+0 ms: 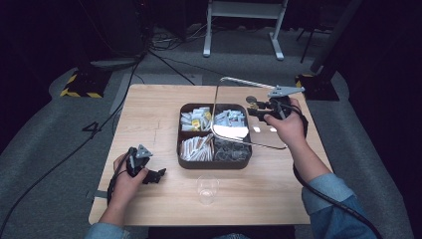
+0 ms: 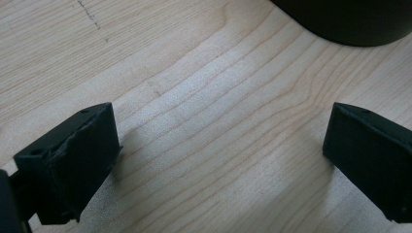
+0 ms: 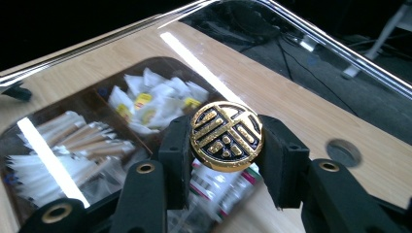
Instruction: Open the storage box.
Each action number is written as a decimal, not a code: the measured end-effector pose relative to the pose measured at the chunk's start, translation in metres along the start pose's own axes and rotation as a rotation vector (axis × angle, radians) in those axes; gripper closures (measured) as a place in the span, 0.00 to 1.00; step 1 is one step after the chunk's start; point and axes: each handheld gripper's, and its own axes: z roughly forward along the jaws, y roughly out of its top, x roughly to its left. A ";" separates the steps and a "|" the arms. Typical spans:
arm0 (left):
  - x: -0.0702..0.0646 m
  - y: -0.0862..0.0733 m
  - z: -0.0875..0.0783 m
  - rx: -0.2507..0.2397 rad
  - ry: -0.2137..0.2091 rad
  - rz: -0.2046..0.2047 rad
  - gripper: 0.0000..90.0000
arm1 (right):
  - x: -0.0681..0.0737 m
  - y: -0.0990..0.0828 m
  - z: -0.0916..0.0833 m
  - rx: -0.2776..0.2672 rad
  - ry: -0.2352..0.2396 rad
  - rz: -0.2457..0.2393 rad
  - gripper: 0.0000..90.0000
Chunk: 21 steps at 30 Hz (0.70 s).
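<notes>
A dark compartment box (image 1: 180,149) holds white packets and sachets in the middle of the wooden table. Its clear, metal-rimmed lid (image 1: 234,94) is raised and tilted above the box's right side. My right gripper (image 1: 256,107) is shut on the lid's round gold knob (image 1: 252,99). In the right gripper view the knob (image 3: 226,136) sits pinched between both black jaws of my right gripper (image 3: 226,148), and the packets (image 3: 145,102) show through the pane. My left gripper (image 1: 158,174) rests at the table's front left. It stands open (image 2: 221,150) over bare wood, nothing between its jaws.
A clear drinking glass (image 1: 207,189) stands near the front edge, just in front of the box. The box's dark corner (image 2: 350,22) lies a short way ahead of the left jaws. Beyond the table are cables and a white stand (image 1: 244,25) on the floor.
</notes>
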 end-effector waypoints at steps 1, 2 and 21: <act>-0.001 0.000 0.000 0.000 0.003 -0.005 0.00 | -0.007 -0.004 -0.005 0.005 -0.010 0.012 0.65; -0.001 0.000 0.000 0.000 0.003 -0.005 0.00 | -0.007 -0.004 -0.005 0.005 -0.010 0.012 0.65; -0.002 0.000 0.000 -0.001 0.013 -0.007 0.01 | -0.071 -0.054 -0.049 0.050 -0.164 0.127 0.65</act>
